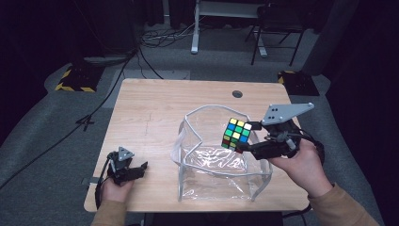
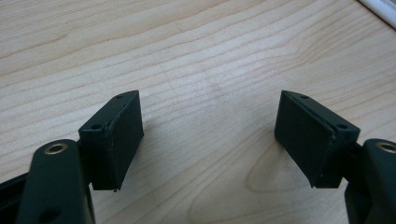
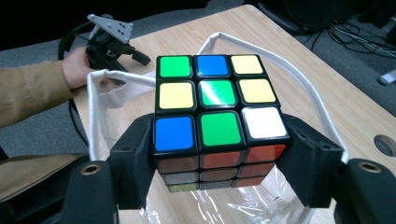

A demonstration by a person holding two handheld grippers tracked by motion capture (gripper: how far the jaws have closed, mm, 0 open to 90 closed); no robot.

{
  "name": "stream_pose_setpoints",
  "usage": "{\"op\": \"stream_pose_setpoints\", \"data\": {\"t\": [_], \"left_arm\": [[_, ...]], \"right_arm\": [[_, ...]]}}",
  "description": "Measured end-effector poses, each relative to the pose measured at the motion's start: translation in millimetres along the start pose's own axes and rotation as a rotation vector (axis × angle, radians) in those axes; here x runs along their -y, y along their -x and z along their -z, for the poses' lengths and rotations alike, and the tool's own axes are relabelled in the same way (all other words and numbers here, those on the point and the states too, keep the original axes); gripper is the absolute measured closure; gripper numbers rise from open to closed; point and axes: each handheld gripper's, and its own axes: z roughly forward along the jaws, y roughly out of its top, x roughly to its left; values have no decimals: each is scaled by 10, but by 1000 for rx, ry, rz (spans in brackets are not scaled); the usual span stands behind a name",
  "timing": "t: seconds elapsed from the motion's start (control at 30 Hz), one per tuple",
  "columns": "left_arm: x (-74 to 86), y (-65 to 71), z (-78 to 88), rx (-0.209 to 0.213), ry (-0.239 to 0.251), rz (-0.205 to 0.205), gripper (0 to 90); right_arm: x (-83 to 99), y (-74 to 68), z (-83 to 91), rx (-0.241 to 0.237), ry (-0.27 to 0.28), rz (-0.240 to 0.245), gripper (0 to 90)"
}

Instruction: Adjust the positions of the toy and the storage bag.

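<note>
**Cube held over the open bag, not yet inside**

The right tool (image 1: 248, 137) was clamped on the cube (image 1: 236, 134), one jaw against each side, as the right gripper view showed with the pads pressed to the cube's (image 3: 217, 109) lower rows. In the high view the cube hung above the clear bag (image 1: 221, 165), over its right half near the white-trimmed rim, and apart from the bag's floor. The bag stood open on the tabletop (image 1: 150, 108).

The left tool (image 1: 134, 170) lay low at the tabletop's near left edge, well apart from the bag, jaws wide with only bare wood between them.

By my reading, the pick-up was done. What remained was lowering the cube through the mouth, releasing it, and perhaps steadying the bag.
</note>
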Motion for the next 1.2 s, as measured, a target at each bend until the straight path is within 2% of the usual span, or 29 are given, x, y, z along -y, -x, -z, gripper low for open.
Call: {"op": "stream_pose_setpoints", "data": {"t": [0.13,0.33,0.63,0.7,0.87,0.93,1.07,1.2], "left_arm": [[-2,1,-4,-4,1,0,241],[-2,3,-2,-2,0,1,242],[-5,3,-4,-4,-1,-1,241],[-5,4,-5,-3,-1,-1,241],[-5,4,-5,-2,-1,-1,241],[-5,4,-5,-2,-1,-1,241],[-5,7,-6,0,0,0,242],[-5,7,-6,1,1,-1,242]], "right_arm": [[-57,47,-79,21,-20,-12,335],[-127,121,-218,24,-52,-25,335],[-226,171,-473,0,-104,5,335],[-257,166,-536,7,-134,6,335],[-324,167,-693,13,-163,16,335],[-353,161,-759,24,-180,12,335],[-395,180,-879,5,-189,-11,335],[-435,197,-997,36,-219,-37,335]]}}
